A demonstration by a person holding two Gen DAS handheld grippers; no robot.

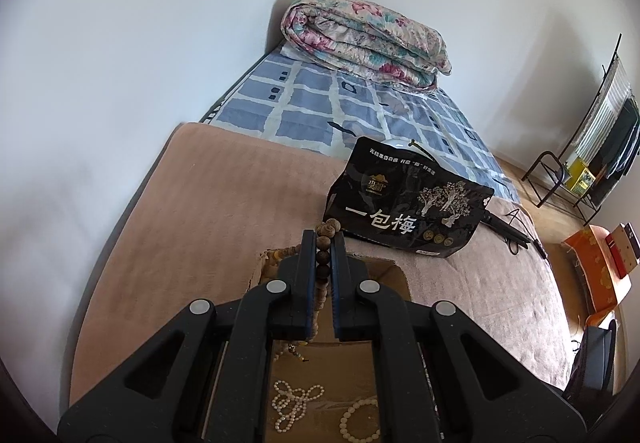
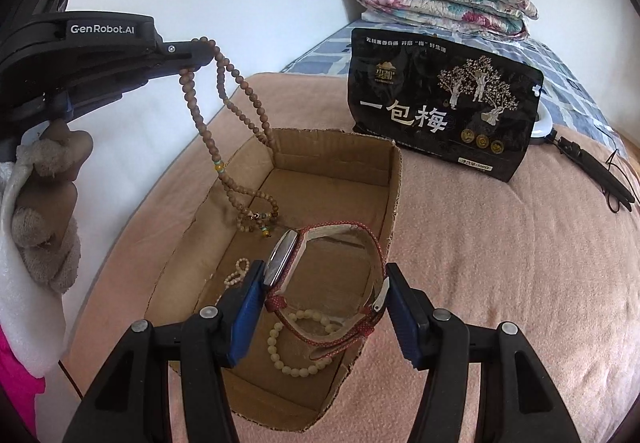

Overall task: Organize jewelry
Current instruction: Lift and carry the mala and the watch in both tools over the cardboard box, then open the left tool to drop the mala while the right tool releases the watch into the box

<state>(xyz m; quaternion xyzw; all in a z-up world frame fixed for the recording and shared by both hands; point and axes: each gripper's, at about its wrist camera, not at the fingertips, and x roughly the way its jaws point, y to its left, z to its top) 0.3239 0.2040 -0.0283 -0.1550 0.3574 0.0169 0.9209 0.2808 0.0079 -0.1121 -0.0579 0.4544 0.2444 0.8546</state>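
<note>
Left gripper: the left gripper [image 2: 192, 57] has its jaws clamped on a long brown wooden bead necklace [image 2: 236, 131], at the left over the box.
Necklace: it hangs down in loops from the jaws, and its lower end lies coiled on the floor of the box, in the far part.
Right gripper: the right gripper [image 2: 326, 279] has its jaws clamped on a wristwatch with a red woven strap [image 2: 320, 283]; one jaw presses the watch face, the other the strap.
Watch: it is over the near half of the box.
Box: an open brown cardboard box [image 2: 394, 195] stands on a pink blanket [image 2: 500, 263] on the bed.
Inside the box: a cream bead bracelet [image 2: 298, 339] lies near, and a small white bead string [image 2: 236, 271] at the left.
Behind: a black snack bag with white characters [image 2: 440, 103] stands far right of the box.
</note>
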